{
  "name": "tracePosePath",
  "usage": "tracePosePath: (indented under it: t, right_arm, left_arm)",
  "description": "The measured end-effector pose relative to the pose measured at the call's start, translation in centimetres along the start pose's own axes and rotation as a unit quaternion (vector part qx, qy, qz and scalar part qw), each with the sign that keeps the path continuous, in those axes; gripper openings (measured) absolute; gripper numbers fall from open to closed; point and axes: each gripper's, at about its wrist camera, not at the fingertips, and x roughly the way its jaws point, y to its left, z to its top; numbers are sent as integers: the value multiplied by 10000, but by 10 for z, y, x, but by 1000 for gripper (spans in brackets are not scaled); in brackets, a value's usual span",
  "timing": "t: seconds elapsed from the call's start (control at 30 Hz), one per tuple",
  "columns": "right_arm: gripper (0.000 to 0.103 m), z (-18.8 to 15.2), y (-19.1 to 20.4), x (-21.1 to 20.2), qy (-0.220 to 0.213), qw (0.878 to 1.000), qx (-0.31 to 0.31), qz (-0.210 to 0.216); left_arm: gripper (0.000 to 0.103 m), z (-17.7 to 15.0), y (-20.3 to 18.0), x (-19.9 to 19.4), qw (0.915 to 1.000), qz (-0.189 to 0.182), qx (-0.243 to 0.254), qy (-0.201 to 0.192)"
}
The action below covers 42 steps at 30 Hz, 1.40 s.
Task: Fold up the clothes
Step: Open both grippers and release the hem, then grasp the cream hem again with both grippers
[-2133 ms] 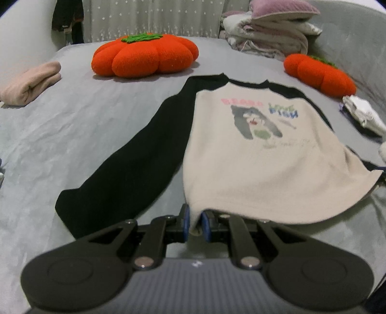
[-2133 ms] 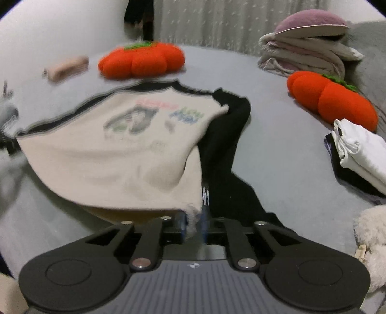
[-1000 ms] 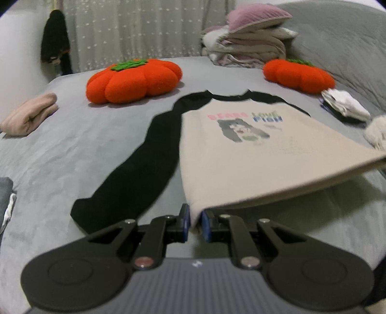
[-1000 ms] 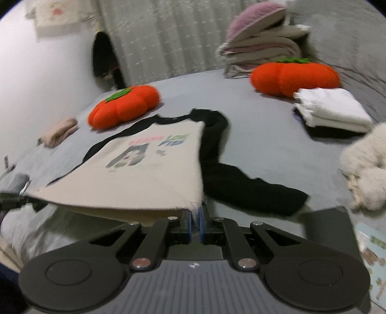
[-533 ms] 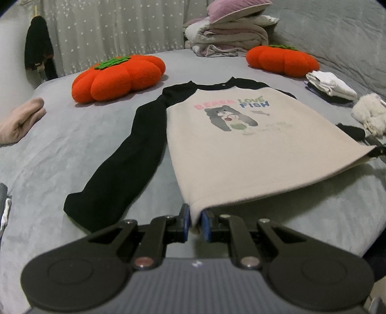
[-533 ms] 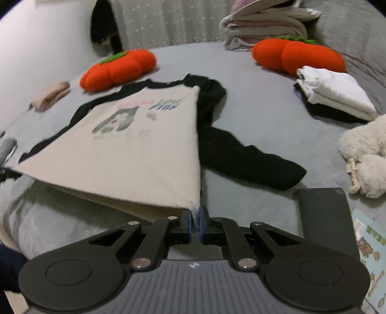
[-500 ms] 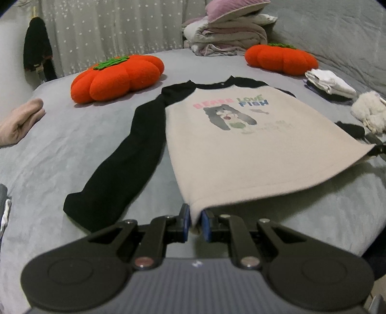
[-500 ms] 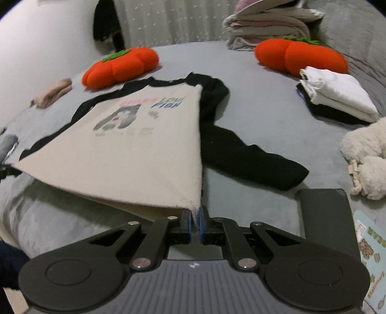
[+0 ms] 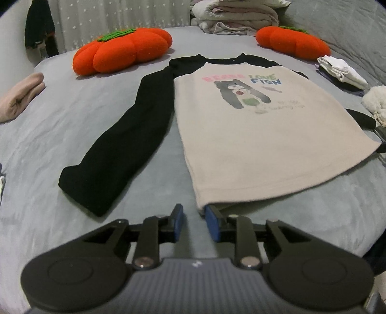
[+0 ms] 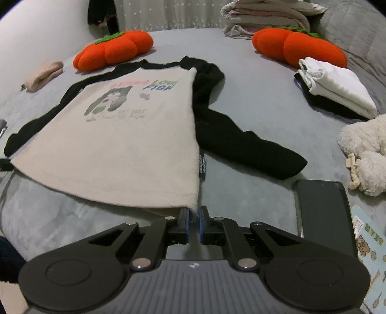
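Raglan shirt [image 9: 253, 125], cream body with black sleeves and a bear print reading LOVE FISH, lies face up and spread flat on the grey bed [image 9: 60, 120], straight ahead of both tools, collar at the far end, hem nearest. Left tool [image 9: 193, 221] released: blue pads parted, nothing between them, the hem's near corner just ahead of and touching the right-hand pad [image 9: 212, 224]. Right tool [image 10: 193, 223] clenched on the other hem corner, a bit of cream fabric pinched between its nearly closed blue pads [image 10: 184, 224]; hem edge runs away to the left of this tool. One black sleeve [image 9: 120, 145] stretches out ahead-left of the left tool, flat, cuff toward the tool. Other black sleeve [image 10: 241, 137] lies ahead-right of the right tool, bent near the shoulder, cuff pointing right. Small label tag [image 10: 202, 166] shows at the side seam just ahead of the right tool. Far ahead: two orange pumpkin cushions, one far left [image 9: 120, 52], one far right [image 9: 293, 43], pile of folded bedding [image 9: 238, 17] behind them. Folded pink item [image 9: 19, 96] far left. Folded white clothes on a dark piece [image 10: 335, 87] ahead-right of the right tool, fluffy white plush toy [image 10: 366, 154] further right, dark flat device [image 10: 323, 210] close on the right, edge of a bear-printed card [image 10: 371, 253] beside it.
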Motion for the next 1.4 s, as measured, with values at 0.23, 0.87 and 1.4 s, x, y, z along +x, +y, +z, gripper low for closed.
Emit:
tracePosePath:
  t: [0.23,0.87,1.4]
  right_arm:
    - [13,0,10,8,101,9998,-161,-43]
    - [8,3,-34,7,-233,9723,2132,932]
    - [25,5,-17,31,23,9696,2267,917]
  left_arm:
    - [40,-3,-12,4,9994,-86,289,-184]
    - [8,13,33,11,9873,-481,-1488,-271]
    - [14,8,35,29,9806,-504,-1877,-248]
